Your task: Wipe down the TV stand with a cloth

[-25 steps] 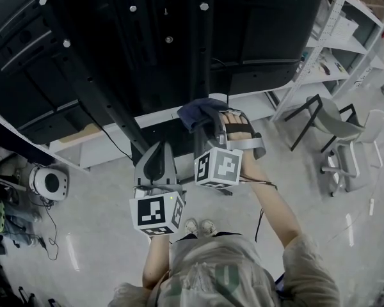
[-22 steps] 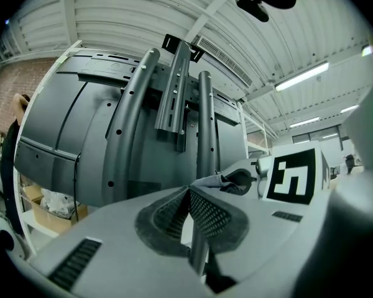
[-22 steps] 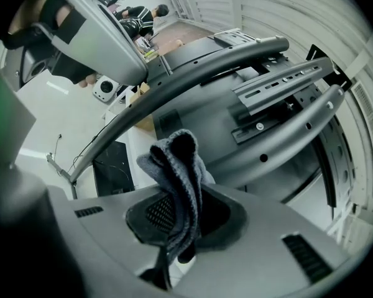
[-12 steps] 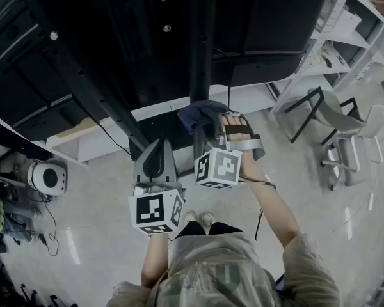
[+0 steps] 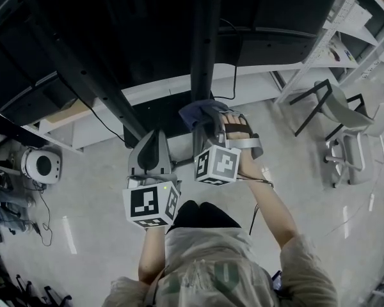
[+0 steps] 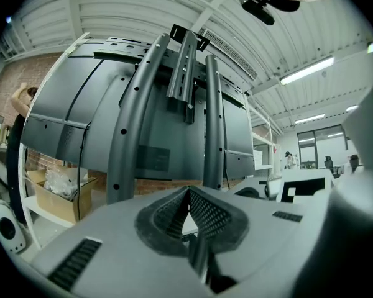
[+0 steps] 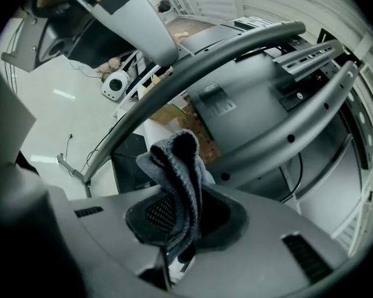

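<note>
Pale workshop floor (image 5: 89, 210), metal shelving (image 5: 345, 24) and chairs (image 5: 345, 126) at right. Black TV stand (image 5: 83, 75) seen from the rear, TV (image 5: 275, 5) mounted.

Right gripper (image 5: 209, 121): jaws clenched on a folded grey-blue cloth (image 7: 177, 179), held near the foot of the central upright (image 5: 201, 50); contact not confirmed.

Left gripper (image 6: 189, 211): jaws pressed together, nothing between.

Judgement: wiping looks early. No wiped area is distinguishable; uprights and base apparently remain.

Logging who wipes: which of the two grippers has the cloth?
The right gripper, shut on the grey-blue cloth; the left gripper has its jaws together on nothing.
</note>
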